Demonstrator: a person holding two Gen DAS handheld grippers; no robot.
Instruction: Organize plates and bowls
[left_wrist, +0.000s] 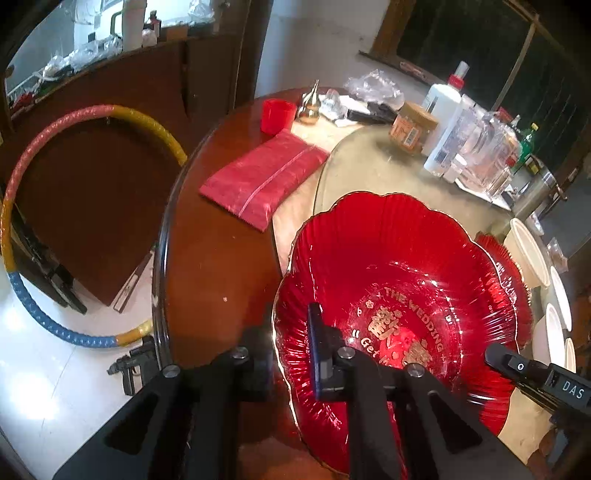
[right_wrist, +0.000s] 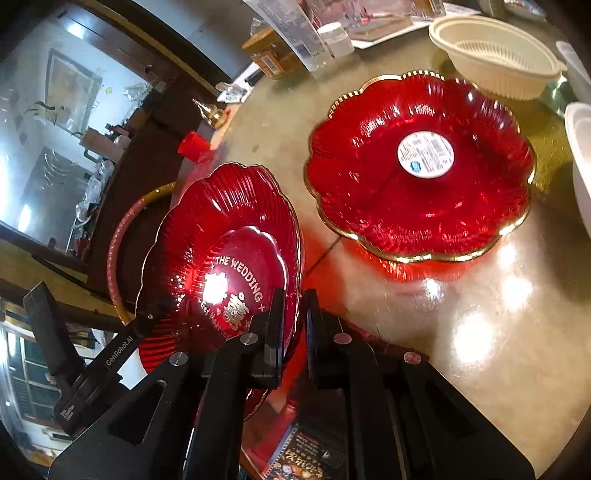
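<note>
Two grippers clamp one red wedding plate (left_wrist: 399, 302) at opposite edges. The left gripper (left_wrist: 291, 350) has its jaws closed on the plate's left rim, one finger above the rim and one below. The right gripper (right_wrist: 295, 328) is closed on the near rim as its own camera sees it; in the left view it enters only as a black finger at the right edge of the plate. No earlier state can be stated from these views.

Step in hand: the grasp is made and the lift is about to begin. The plate is tilted, its left side over the edge of the wooden table (left_wrist: 207, 258); whether its underside touches the glass turntable (left_wrist: 369, 173) I cannot tell, since glare and blur hide that edge.

Next move, as a judgement: raise both hands together, keep the plate level, carry it over the second red plate (right_wrist: 421, 166) with the round label, and set it down on top. Uneven lifting could twist the rim out of one grip.

View differences: only the right view shows the second plate whole, the cream ribbed bowl (right_wrist: 498, 59) just behind it and a white bowl (right_wrist: 581, 158) at the far right. Only the left view shows the red tissue pack (left_wrist: 262, 177) and the hoop (left_wrist: 48, 206) against the wall.
</note>
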